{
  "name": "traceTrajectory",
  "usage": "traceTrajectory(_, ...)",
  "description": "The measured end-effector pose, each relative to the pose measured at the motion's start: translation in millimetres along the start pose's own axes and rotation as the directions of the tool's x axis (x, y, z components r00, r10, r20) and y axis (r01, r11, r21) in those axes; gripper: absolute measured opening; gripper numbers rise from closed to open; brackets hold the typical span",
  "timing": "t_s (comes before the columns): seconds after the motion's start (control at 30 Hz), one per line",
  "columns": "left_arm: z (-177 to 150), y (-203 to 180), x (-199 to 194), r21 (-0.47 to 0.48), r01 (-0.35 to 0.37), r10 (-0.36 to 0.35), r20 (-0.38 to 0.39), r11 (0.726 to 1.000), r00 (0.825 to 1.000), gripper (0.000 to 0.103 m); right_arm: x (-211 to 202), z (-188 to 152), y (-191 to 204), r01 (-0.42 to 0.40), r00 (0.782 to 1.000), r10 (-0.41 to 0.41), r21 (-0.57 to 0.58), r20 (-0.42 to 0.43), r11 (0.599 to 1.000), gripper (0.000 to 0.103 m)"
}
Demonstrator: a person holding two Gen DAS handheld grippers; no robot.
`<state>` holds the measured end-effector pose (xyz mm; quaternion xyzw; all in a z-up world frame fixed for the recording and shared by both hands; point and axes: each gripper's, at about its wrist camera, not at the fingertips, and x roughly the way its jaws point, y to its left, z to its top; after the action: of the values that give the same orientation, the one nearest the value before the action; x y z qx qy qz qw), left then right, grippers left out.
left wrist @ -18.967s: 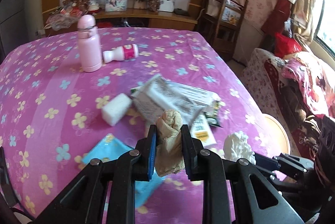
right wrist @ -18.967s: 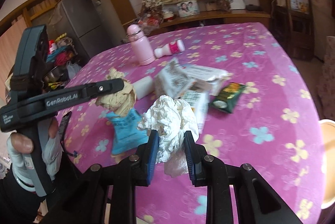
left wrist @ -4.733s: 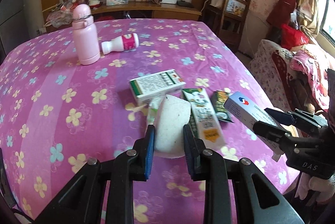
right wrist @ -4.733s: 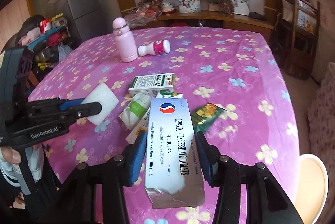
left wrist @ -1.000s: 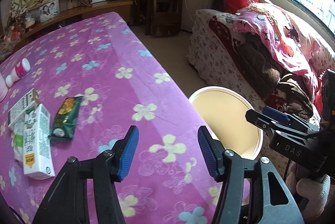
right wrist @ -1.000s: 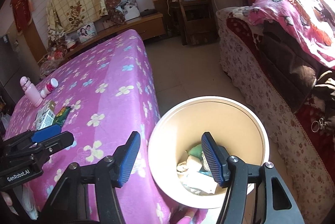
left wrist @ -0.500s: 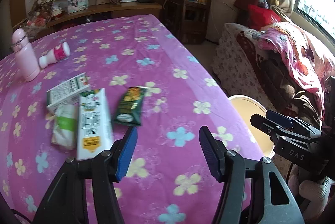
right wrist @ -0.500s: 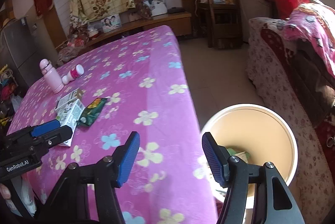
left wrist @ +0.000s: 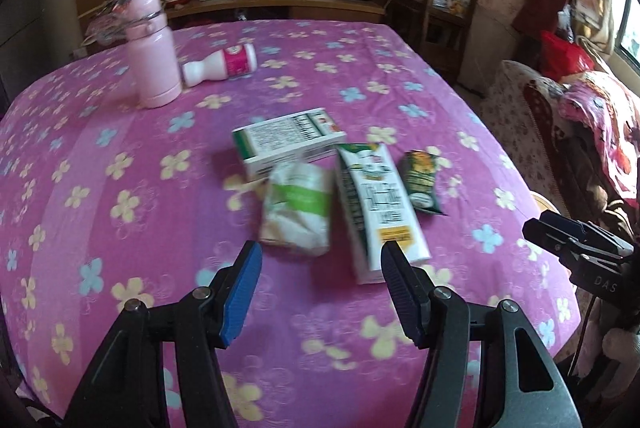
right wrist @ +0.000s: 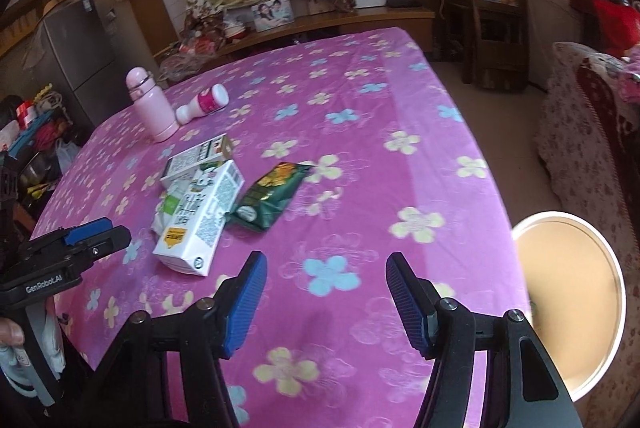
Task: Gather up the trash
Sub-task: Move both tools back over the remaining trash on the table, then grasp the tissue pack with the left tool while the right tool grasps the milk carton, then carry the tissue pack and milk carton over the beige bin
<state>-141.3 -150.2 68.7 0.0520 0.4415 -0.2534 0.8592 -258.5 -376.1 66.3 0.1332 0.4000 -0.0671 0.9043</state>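
"GenRobot.AI" in white on the black body of the left gripper (right wrist: 98, 236), seen from the right wrist view; "DAS" in pale letters on the black body of the right gripper (left wrist: 560, 232), seen from the left wrist view, rest of the word cut off; milk carton (right wrist: 200, 216) has dense print, a yellow label patch and a round mark at its end, none legible; green-white box (left wrist: 288, 140) shows a printed table, too blurred to read; green snack packet (right wrist: 272, 200) has an oval logo, unreadable; small white bottle (left wrist: 224, 64) has a pink label, text unreadable.
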Motion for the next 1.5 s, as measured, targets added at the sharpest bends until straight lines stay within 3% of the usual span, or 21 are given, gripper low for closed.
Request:
traceTrajectory(0.13,6,19,10,-0.032,-0.003,0.002,-0.024,0.999,1.0,0.07,16,8,21,-0.048,0.998,0.048,-0.009,-0.032,0.999,0.066)
traceTrajectory(0.3,19,25,39,-0.043,-0.019,0.017,-0.053,0.999,0.998,0.07,28,20,46,-0.079,0.996,0.077,-0.038,-0.046,0.996,0.066)
traceTrajectory(0.53,31,19,83,-0.021,-0.045,0.042,-0.095,0.999,0.995,0.07,36,26,49,-0.079,0.995,0.076,-0.044,-0.066,0.996,0.066)
traceTrajectory(0.6,29,21,86,-0.033,-0.019,0.015,-0.101,0.999,0.995,0.06,39,28,53,-0.085,0.994,0.081,-0.048,-0.072,0.995,0.066)
traceTrajectory(0.63,27,22,85,-0.035,-0.001,-0.003,-0.105,0.999,0.995,0.049,40,29,55,-0.091,0.993,0.087,-0.052,-0.074,0.995,0.066)
traceTrajectory(0.77,21,33,68,-0.034,-0.001,-0.002,-0.092,0.999,0.996,0.035,51,34,76,-0.115,0.99,0.108,-0.079,-0.087,0.99,0.066)
traceTrajectory(1.0,6,74,34,-0.065,-0.08,0.076,-0.057,0.995,0.995,0.034,94,46,125,-0.093,0.987,0.074,-0.133,-0.142,0.987,0.066)
traceTrajectory(1.13,1,85,25,-0.086,-0.085,0.082,-0.044,0.993,0.996,0.033,124,44,138,-0.044,0.979,0.014,-0.147,-0.204,0.988,0.067)
traceTrajectory(1.2,0,85,23,-0.093,-0.078,0.075,-0.039,0.993,0.996,0.033,130,41,134,-0.068,0.974,0.04,-0.118,-0.222,0.991,0.066)
traceTrajectory(1.23,0,85,22,-0.093,-0.076,0.074,-0.035,0.993,0.997,0.033,129,38,131,-0.081,0.975,0.056,-0.104,-0.216,0.991,0.06)
traceTrajectory(1.5,0,57,8,-0.073,-0.036,0.036,0.004,0.997,0.999,0.033,81,31,118,-0.11,0.986,0.092,-0.134,-0.136,0.985,0.06)
